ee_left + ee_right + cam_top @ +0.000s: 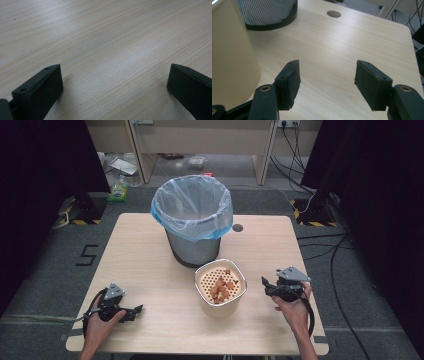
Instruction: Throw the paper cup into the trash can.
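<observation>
The cream bowl (pixel 220 282) of brown bits sits mid-table just before the lined bin (pixel 193 220), the right gripper (pixel 270 287) near its right side and closer than the left gripper (pixel 131 311), both spread and empty.

"5" mark (pixel 88 255), on floor (pixel 45 280)

A green bottle (pixel 119 190) stands on the grey floor (pixel 45 270) beyond the table's far left corner; black cables (pixel 330 255) trail at right.
</observation>
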